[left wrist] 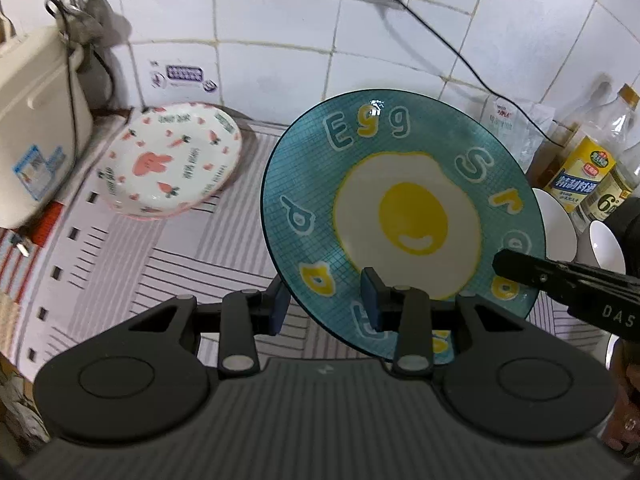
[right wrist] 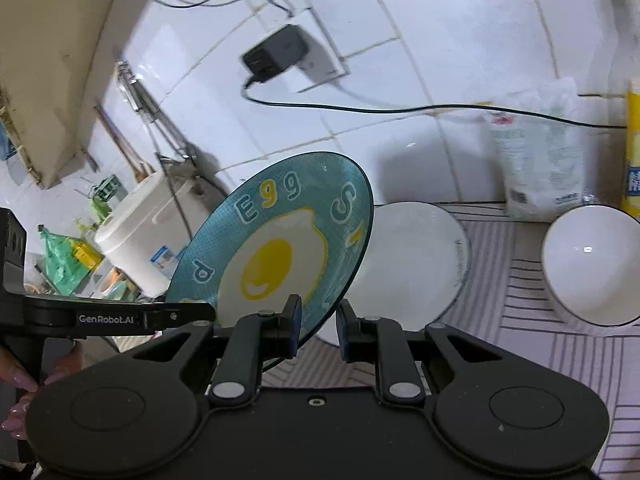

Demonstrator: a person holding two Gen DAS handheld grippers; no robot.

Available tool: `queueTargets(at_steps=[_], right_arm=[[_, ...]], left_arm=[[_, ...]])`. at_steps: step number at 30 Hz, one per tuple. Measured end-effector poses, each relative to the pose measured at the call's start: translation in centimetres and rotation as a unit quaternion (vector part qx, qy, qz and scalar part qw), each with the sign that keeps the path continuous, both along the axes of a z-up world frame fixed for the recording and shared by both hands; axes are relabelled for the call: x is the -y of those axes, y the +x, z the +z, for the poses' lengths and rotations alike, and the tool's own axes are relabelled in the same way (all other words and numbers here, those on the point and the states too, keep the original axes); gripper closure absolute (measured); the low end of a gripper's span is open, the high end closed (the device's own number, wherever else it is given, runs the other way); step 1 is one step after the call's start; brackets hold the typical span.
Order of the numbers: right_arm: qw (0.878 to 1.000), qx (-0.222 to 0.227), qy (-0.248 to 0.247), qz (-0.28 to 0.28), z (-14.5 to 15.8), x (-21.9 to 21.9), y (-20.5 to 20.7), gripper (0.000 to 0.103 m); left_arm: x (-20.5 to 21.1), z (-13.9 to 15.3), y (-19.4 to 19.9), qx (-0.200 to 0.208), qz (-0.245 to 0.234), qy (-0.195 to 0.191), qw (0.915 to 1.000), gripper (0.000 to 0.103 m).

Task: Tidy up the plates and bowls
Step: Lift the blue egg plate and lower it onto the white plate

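A teal plate (left wrist: 404, 208) with a fried-egg picture and the word "Egg" hangs tilted above the striped mat (left wrist: 160, 264). My left gripper (left wrist: 326, 304) is shut on its lower rim, one blue pad behind the plate and one on its face. My right gripper (right wrist: 320, 324) is shut on the same plate's (right wrist: 280, 248) edge, and it reaches in from the right in the left wrist view. A rabbit-and-carrot plate (left wrist: 172, 164) rests at the back left. On the mat behind the teal plate are a white plate (right wrist: 408, 264) and a white bowl (right wrist: 592, 264).
A cream rice cooker (left wrist: 36, 120) stands at the far left against the tiled wall. Oil bottles (left wrist: 592, 168) and a white bag (right wrist: 536, 152) line the back right. A black charger (right wrist: 276, 54) with its cord hangs on the wall above. A hand shows at the lower left of the right wrist view.
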State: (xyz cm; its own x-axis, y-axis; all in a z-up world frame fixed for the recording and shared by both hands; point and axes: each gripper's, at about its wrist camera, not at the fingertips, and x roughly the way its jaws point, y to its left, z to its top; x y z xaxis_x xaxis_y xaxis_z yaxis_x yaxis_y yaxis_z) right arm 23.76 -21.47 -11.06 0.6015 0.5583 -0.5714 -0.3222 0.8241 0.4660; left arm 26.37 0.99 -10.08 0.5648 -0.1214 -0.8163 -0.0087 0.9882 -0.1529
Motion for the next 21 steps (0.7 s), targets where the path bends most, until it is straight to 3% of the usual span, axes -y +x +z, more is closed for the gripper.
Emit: queueTargets(at_steps=[8, 21], right_arm=[[0.999, -0.032, 0.010, -0.026, -3.4, 2.7, 2.6, 0.080], [0.997, -0.078, 0.001, -0.015, -6.0, 2.6, 5.2, 0.080]], left_arm=[[1.0, -4.4, 3.3, -0.051, 0.012, -0.044, 0.9976, 0.068], [0.8, -6.7, 5.9, -0.104, 0.020, -0.043, 0.9934, 0.068]])
